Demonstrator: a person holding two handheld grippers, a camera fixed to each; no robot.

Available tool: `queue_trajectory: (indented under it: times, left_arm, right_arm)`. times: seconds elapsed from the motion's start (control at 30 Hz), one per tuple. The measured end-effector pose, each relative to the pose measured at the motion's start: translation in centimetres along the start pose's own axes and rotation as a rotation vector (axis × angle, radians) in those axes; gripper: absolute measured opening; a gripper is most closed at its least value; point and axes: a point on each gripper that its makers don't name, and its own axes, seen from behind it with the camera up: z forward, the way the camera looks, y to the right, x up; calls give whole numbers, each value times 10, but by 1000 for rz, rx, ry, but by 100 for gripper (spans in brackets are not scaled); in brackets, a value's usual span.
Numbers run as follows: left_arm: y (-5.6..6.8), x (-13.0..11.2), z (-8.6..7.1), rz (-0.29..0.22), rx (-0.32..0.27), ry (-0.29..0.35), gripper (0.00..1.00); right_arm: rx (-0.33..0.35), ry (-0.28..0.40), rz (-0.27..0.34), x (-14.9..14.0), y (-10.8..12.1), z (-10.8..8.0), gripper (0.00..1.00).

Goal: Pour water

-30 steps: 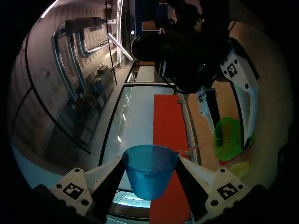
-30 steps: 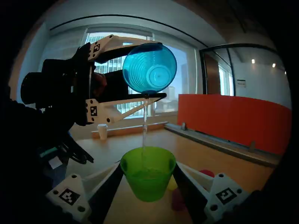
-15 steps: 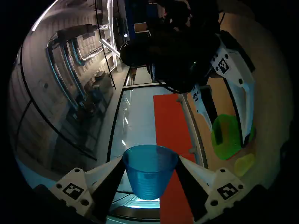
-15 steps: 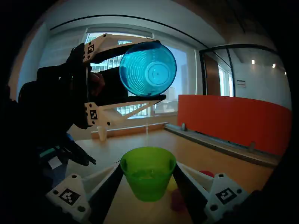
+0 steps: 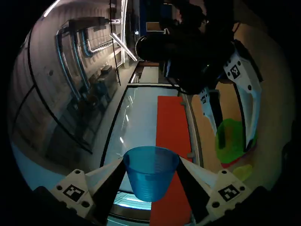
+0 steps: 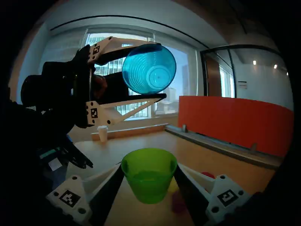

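Wood tabletop, orange partition, windows, green cup

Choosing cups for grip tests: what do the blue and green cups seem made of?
Blue cup: probably thin translucent plastic, glossy; daylight glows through its ribbed wall. Green cup: seemingly similar translucent plastic; its water shows through the side.

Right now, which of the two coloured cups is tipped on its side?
The blue cup in the left hand-held gripper: it is tipped sideways, its bottom showing in the right gripper view, while the green cup is upright.
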Motion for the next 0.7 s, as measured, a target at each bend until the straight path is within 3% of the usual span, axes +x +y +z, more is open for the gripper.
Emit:
queue_trajectory:
  times: [0.43,0.7]
  left_arm:
    - [5,-16,3,-377,-20,2,88]
    - [6,-18,0,-537,-33,17,88]
  right_arm:
    - [-12,13,-8,3,1,-1,90]
    - [-15,20,-9,6,0,-1,90]
